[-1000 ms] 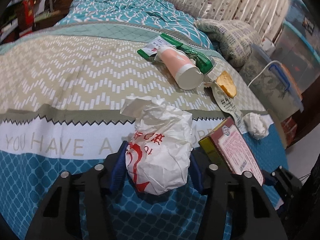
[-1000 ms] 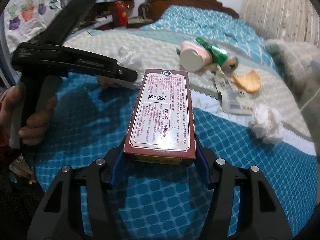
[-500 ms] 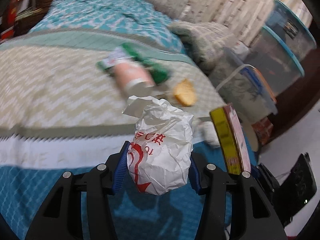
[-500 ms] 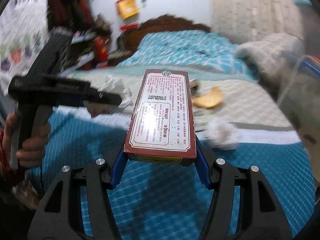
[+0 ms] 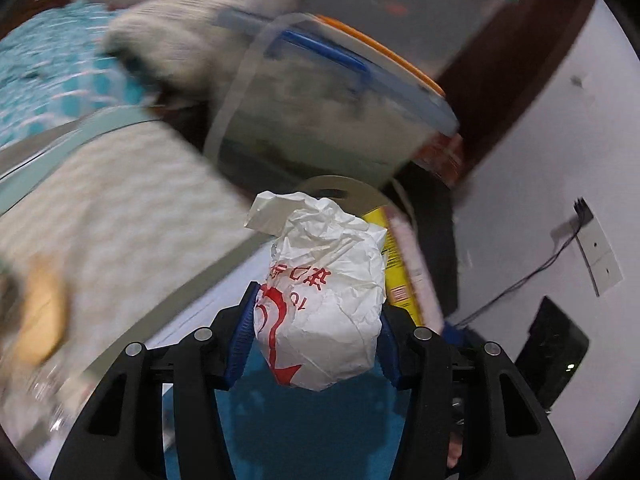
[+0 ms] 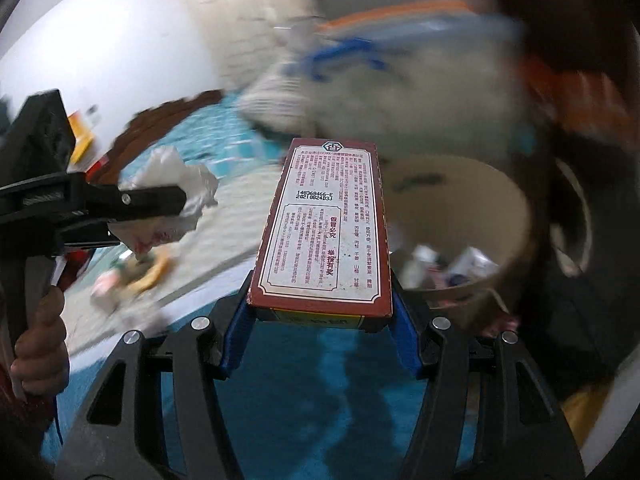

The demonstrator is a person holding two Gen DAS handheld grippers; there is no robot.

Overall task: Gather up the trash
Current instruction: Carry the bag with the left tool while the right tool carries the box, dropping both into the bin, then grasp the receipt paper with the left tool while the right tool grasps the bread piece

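Paper wrapper (image 5: 320, 312), white and crumpled with red print, sat clamped in the left claw (image 5: 316, 340), its blue pads (image 5: 242, 340) pressing into both sides of the wad. It was held off the bed (image 5: 120, 208), out over the blue edge of the bedspread. The right wrist view showed the same wrapper (image 6: 168, 204) from the side, bulging out past the left claw (image 6: 160, 204), with the person's left hand (image 6: 40, 344) wrapped around that tool's handle at the frame's left edge.

The right claw (image 6: 320, 332) was closed on a flat maroon-bordered carton (image 6: 324, 232), printed side up, gripped near its close end so that most of its length stuck forward beyond the fingertips. In the left wrist view the carton (image 5: 404, 264) appeared edge-on just to the right of the wrapper, showing a yellow side panel.

Beyond and to the right of the carton stood a round beige bin (image 6: 500, 216), with pale scraps lying in its bottom. The carton's far end reached near the bin's rim, though whether it overhung the opening could not be told. The left wrist view caught only part of the bin's rim (image 5: 352, 182) behind the wrapper.

A clear storage tub (image 5: 328, 120) with a blue handle and orange-edged lid stood past the bin, heavily blurred. On the bed a yellowish scrap (image 6: 154, 276) lay among other smeared litter too blurred to name. A black cable (image 5: 520, 280) ran along the white wall.
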